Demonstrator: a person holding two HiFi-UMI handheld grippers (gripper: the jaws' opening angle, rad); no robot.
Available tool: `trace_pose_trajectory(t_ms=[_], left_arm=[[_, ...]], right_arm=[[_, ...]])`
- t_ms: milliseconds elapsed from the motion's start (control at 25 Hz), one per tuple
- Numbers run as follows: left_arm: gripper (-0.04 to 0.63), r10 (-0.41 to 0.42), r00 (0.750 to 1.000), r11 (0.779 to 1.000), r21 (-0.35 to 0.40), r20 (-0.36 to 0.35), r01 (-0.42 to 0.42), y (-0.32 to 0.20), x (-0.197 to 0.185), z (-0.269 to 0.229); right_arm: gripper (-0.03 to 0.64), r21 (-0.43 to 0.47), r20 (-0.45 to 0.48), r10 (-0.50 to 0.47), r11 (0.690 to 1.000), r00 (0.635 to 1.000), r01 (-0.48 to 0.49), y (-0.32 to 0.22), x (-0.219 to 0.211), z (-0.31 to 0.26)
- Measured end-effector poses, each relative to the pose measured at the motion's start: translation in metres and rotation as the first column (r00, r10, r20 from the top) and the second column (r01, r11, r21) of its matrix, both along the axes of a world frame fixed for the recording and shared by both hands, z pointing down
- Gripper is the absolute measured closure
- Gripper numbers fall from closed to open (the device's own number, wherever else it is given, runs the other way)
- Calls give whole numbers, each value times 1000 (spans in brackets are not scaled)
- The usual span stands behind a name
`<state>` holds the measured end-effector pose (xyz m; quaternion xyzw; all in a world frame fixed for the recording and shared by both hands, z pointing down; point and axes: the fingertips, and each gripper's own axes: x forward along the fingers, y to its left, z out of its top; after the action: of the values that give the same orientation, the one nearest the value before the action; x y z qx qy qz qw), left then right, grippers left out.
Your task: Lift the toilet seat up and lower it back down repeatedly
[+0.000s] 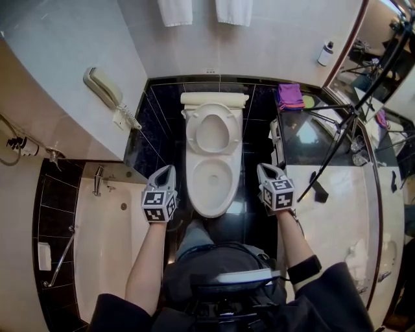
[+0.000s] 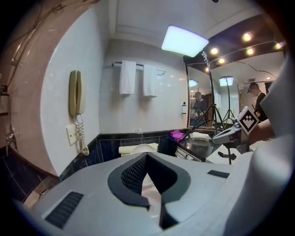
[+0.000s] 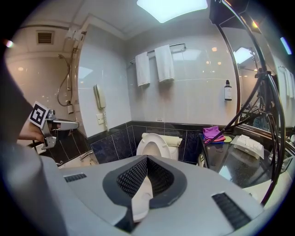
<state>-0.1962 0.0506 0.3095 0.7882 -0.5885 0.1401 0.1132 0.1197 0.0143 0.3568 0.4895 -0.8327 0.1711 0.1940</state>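
The white toilet seat (image 1: 213, 130) stands raised against the tank, with the open bowl (image 1: 194, 194) below it. In the right gripper view the seat (image 3: 154, 145) shows upright ahead, and in the left gripper view it (image 2: 138, 148) peeks over the jaws. My left gripper (image 1: 167, 170) hangs beside the bowl's left side and my right gripper (image 1: 264, 168) beside its right side. Both are apart from the toilet. Each gripper's jaws meet at the tip, left (image 2: 146, 155) and right (image 3: 146, 157), shut with nothing held.
A bathtub (image 1: 110, 240) lies at the left, with a wall phone (image 1: 104, 87) above it. At the right runs a counter (image 1: 324, 214) with a purple cloth (image 1: 290, 95) and a tripod (image 1: 337, 149). Two towels (image 1: 175, 10) hang on the back wall.
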Motion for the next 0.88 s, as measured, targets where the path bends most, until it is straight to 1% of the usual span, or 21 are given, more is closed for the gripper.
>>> trace_pose_trajectory(t_ms=[120, 400, 600, 880], left_arm=[[595, 1, 1000, 1000, 4, 7, -1, 10, 5, 0], [595, 29, 1000, 999, -20, 2, -29, 24, 20, 8], [595, 22, 1000, 1000, -18, 3, -22, 26, 20, 14], [595, 27, 1000, 999, -43, 10, -27, 19, 19, 24]], right_arm=[[600, -5, 8, -1, 1000, 1000, 1, 10, 5, 3], [600, -25, 12, 7, 1000, 1000, -7, 22, 15, 14], [600, -35, 17, 13, 999, 1000, -12, 24, 18, 18], [600, -57, 7, 11, 998, 1000, -11, 21, 14, 28]])
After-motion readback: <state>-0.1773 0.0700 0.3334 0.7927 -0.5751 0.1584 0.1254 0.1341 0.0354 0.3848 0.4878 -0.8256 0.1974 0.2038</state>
